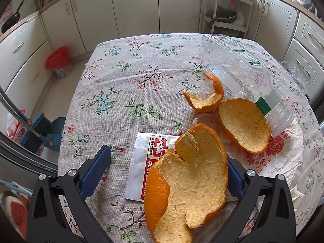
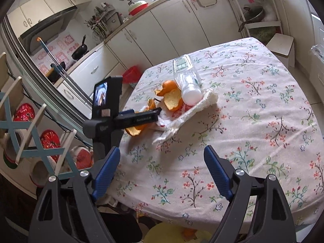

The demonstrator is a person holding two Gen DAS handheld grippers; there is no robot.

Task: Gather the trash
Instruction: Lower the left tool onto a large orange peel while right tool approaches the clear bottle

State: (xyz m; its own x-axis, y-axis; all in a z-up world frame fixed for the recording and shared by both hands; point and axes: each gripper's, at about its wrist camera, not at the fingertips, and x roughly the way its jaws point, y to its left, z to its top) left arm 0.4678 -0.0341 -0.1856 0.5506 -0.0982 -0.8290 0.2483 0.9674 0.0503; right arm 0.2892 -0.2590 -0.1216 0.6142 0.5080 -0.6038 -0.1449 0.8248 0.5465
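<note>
A: Left gripper (image 1: pixel 166 174) is wide open and low over the big orange peel (image 1: pixel 188 182). The peel sits between the jaws; it hides the right pad, so I can't tell if that one touches. Left pad is clear of it. Nothing held yet.

B: Where's the peel lying?

A: White side up, overlapping a white-and-red sachet (image 1: pixel 141 162) on the floral tablecloth (image 1: pixel 121 81). Two smaller peels (image 1: pixel 243 127) are just beyond, next to a clear plastic bottle (image 1: pixel 232 64) on its side and a crumpled paper wrapper (image 1: pixel 283 158).

B: Risk?

A: I judge the peel is stiff but curled, so a pinch on the edge could flip it out. I'd shift left a little to centre it, then close across the broad middle. The sachet may come up with it; fine, it's trash too.

B: Right side?

A: Right gripper (image 2: pixel 162 172) is well open and empty, hovering near the table edge, well apart from the pile. I'd keep it there until the left clears.

B: Bin?

A: Red-lined bin (image 1: pixel 58 62) on the floor by the cabinets.
</note>
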